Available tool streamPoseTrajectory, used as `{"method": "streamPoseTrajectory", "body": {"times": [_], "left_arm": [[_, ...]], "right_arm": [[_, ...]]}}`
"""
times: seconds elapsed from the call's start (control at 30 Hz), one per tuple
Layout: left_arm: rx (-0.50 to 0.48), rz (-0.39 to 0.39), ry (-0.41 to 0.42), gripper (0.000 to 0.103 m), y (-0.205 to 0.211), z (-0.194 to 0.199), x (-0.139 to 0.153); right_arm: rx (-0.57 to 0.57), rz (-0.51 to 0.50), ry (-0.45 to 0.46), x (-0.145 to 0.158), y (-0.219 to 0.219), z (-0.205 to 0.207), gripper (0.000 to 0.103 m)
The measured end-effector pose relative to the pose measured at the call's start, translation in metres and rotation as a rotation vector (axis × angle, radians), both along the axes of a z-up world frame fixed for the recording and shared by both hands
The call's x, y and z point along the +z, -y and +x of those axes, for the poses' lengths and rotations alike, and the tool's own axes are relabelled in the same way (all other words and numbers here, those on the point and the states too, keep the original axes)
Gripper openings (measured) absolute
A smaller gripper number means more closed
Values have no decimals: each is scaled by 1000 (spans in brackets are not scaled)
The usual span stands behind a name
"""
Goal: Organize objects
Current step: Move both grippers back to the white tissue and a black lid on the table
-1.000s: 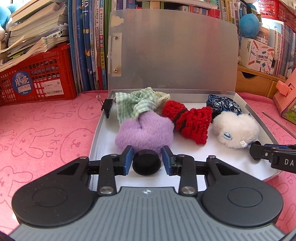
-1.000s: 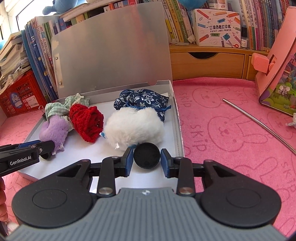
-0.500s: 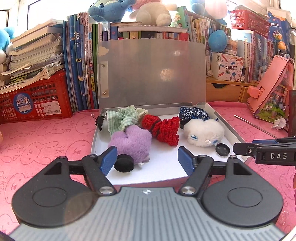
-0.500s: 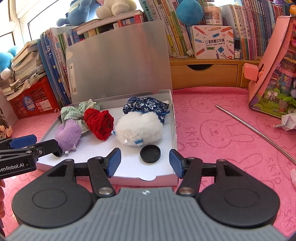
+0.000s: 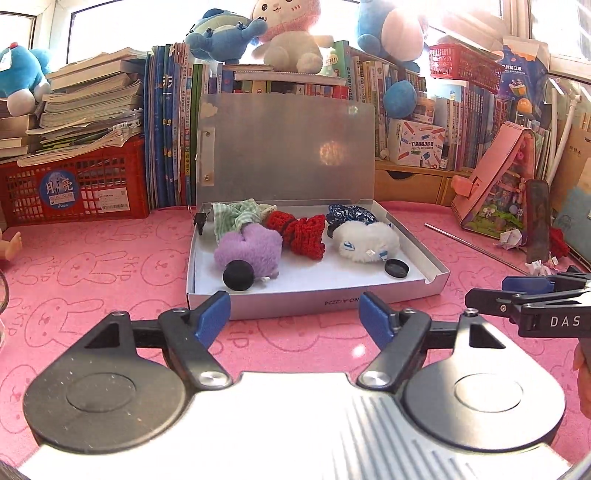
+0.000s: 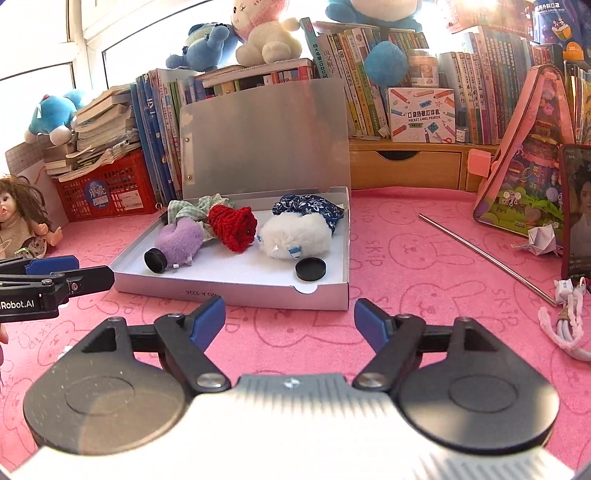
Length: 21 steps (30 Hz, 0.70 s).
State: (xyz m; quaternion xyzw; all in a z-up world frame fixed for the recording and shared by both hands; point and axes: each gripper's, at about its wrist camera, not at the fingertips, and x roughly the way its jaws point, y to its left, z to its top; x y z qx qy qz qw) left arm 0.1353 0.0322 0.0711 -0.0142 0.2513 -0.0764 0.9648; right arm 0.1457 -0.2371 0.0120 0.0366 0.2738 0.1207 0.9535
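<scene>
Likely child's room, books, plush toys

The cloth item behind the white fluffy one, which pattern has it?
Dark blue with small white flowers; the right wrist view shows it best.

A pink rabbit-print table cover fills the lower frame. On it at centre sits an open silver box; a red crate stands at the far left, a thin metal rod and a pink house-shaped case on the right, and a white cable at the right edge.
</scene>
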Motion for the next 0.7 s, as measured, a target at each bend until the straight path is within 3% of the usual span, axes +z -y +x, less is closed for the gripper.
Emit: {"method": "streamPoseTrajectory", "body": {"times": [0.17, 0.7], "left_arm": [[15, -15, -14, 89, -8, -25, -13], [68, -25, -67, 90, -17, -47, -51]], "right_arm": [[20, -28, 33, -4, -4, -30, 89], [69, -69, 83, -30, -24, -103, 95]]}}
